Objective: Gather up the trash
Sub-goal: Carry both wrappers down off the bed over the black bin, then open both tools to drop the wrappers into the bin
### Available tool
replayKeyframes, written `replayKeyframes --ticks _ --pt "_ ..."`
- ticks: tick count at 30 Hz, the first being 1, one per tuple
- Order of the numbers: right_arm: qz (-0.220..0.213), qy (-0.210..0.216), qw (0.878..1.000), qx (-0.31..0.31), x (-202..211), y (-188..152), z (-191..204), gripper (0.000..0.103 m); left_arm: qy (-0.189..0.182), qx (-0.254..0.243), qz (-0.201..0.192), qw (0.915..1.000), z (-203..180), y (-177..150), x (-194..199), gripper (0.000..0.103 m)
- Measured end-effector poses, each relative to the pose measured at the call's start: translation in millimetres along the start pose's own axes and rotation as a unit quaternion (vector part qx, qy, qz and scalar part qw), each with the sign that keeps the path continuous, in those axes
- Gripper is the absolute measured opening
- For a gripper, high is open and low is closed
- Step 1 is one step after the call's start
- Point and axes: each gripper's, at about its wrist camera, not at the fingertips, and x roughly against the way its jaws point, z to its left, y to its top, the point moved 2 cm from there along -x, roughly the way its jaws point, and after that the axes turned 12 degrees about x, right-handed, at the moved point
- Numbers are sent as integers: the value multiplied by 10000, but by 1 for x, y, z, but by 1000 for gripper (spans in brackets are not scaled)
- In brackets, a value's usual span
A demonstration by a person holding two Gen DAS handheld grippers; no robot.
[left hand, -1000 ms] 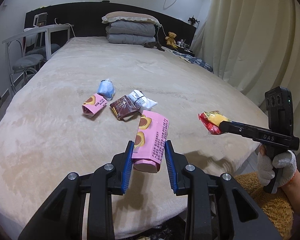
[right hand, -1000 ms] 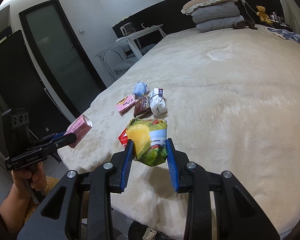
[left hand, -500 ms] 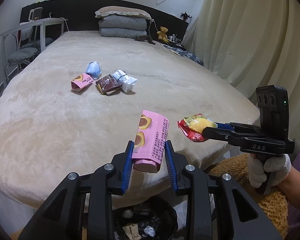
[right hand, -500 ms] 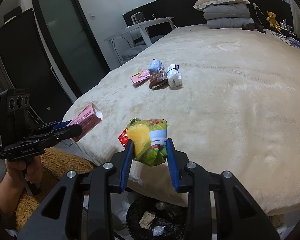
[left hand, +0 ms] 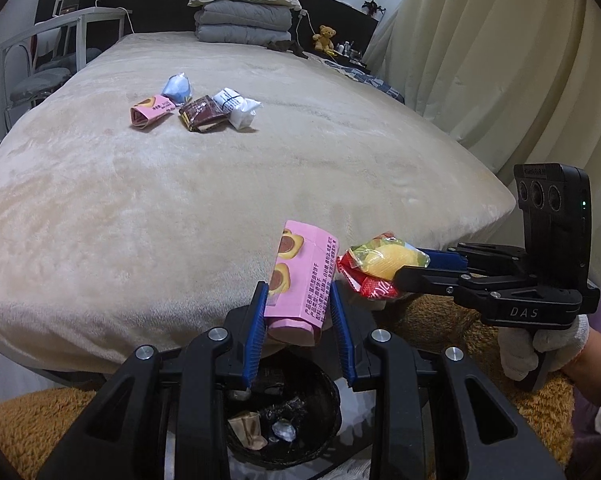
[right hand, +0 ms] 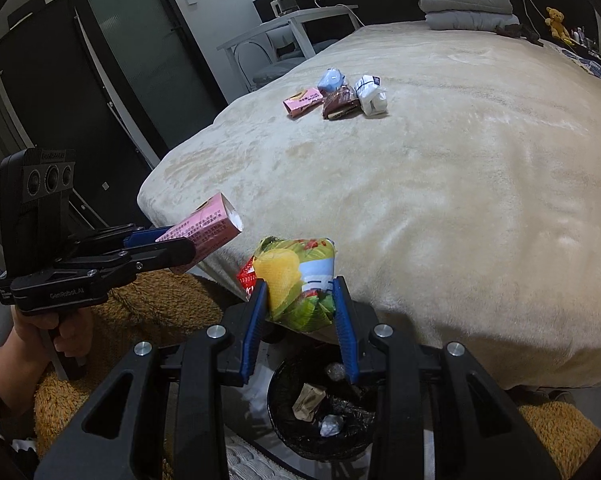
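Looking along the left gripper (left hand: pixel 298 312), its blue pads pinch one pink snack box (left hand: pixel 302 280) by its sides, upright, past the foot edge of the bed (left hand: pixel 100 208). Directly below sits one black trash bin (left hand: pixel 320 436) holding crumpled scraps. Just right, the right gripper (left hand: pixel 410 270), gripped by a gloved hand (left hand: pixel 540 344), clamps one yellow-and-red snack bag (left hand: pixel 376 266) that nearly touches the box. Four pieces lie clustered farther up the blanket: a small pink box (left hand: pixel 150 111), a blue wrapper (left hand: pixel 177 87), a brown wrapper (left hand: pixel 202 114) and a white packet (left hand: pixel 236 106). Bare blanket lies all around them.

From the right wrist, the right gripper (right hand: pixel 300 304) squeezes the snack bag (right hand: pixel 296 280) above the bin (right hand: pixel 284 420), which stands on the floor against the bed's foot edge. At left, the left gripper (right hand: pixel 180 246), in a bare hand (right hand: pixel 66 334), holds the pink box (right hand: pixel 204 232) over the orange rug (right hand: pixel 160 300). The same four pieces (right hand: pixel 336 96) are visible; the space between both tools is narrow.
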Motion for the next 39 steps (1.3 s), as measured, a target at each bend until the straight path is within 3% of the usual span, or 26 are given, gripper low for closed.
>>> replayKeyframes --ticks 12,18,33,39 --pt "463 41 9988 -163 -9 -21 0 35 120 90 673 9976 -1 -36 -23 29" --pt "899 50 9956 -244 -21 -34 -4 35 303 150 1044 9940 5 -45 -38 29" --pt "2003 53 9789 -391 -65 -59 -11 35 722 501 2190 9718 25 -65 -87 30" --pt "2490 53 9677 -392 -79 -70 -13 35 870 497 2462 9640 29 -74 -96 30"
